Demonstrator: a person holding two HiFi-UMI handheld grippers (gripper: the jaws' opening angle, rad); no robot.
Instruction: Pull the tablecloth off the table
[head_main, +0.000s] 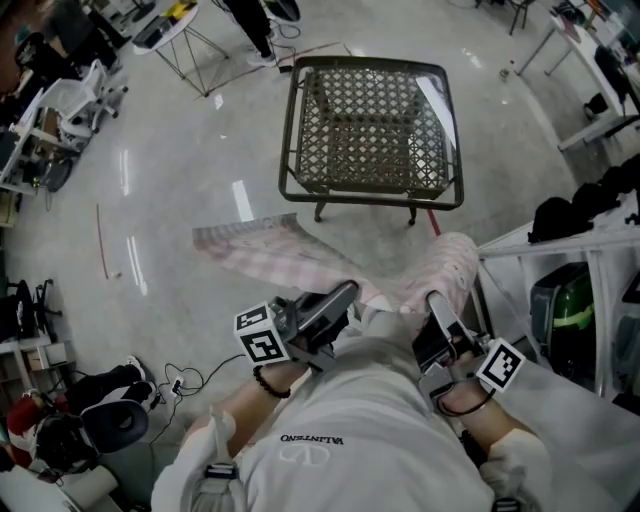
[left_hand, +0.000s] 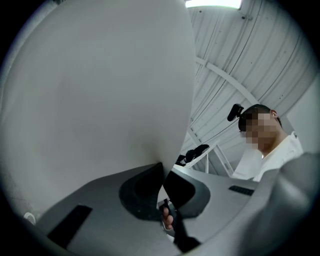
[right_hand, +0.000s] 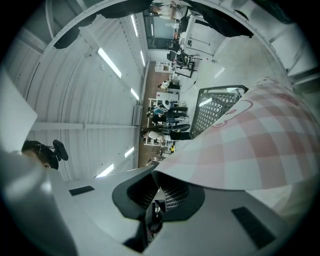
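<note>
The pink-and-white checked tablecloth (head_main: 268, 256) is off the table and hangs between my two grippers, with one corner trailing on the floor. The wicker table (head_main: 372, 128) with its glass top stands bare further ahead. My left gripper (head_main: 343, 292) is shut on one edge of the cloth, close to the person's body. In the left gripper view the cloth (left_hand: 100, 90) fills most of the frame, pinched at the left gripper (left_hand: 162, 179). My right gripper (head_main: 436, 302) is shut on the other edge. There the checked cloth (right_hand: 250, 145) drapes over the right gripper (right_hand: 156, 192).
A white shelf unit (head_main: 560, 250) with a green item stands close at the right. Office chairs (head_main: 85, 95) and desks line the left. A black cable (head_main: 185, 385) and bags lie on the floor at lower left. Shiny floor lies between me and the table.
</note>
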